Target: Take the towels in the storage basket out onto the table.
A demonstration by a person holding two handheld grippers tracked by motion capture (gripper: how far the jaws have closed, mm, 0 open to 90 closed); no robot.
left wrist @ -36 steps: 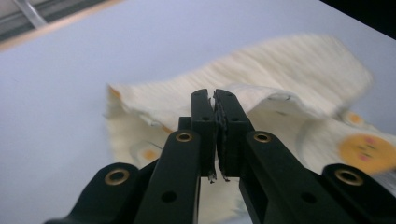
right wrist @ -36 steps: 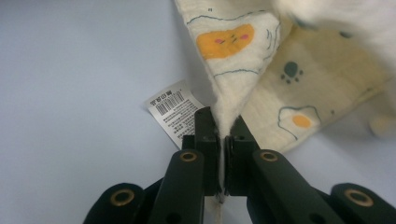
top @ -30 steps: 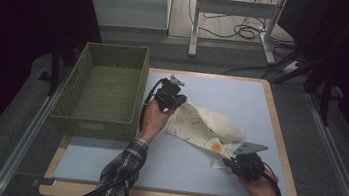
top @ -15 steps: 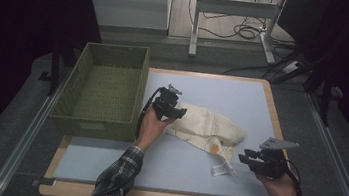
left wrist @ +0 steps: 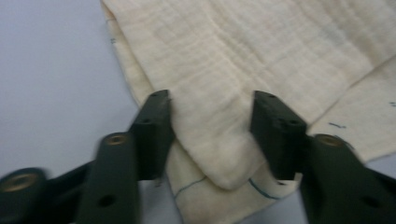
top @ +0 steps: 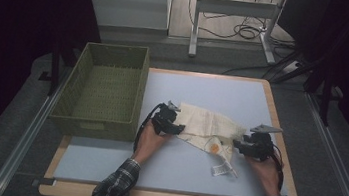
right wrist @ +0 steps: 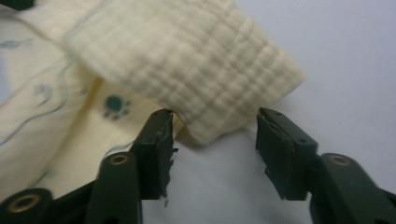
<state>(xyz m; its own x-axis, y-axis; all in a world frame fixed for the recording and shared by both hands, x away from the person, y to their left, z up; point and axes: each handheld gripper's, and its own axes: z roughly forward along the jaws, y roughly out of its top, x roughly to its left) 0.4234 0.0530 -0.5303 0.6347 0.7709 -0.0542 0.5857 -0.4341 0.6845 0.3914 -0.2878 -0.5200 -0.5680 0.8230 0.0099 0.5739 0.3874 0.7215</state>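
A cream muslin cloth with small prints and an orange patch lies crumpled on the pale blue table top. My left gripper is at the cloth's left end, open, its jaws straddling a folded corner of the cloth. My right gripper is at the cloth's right end, open, with a thick rolled edge of the cloth just ahead of its jaws. A white tag end of the cloth trails toward the front.
A green woven basket stands empty at the table's left side, close to my left gripper. A wooden rim borders the table. Beyond it are a desk frame and floor cables.
My right gripper has left the cloth's front tag, swung out right, and come back in at the cloth's right end. My left gripper shifted slightly toward the front along the left end.
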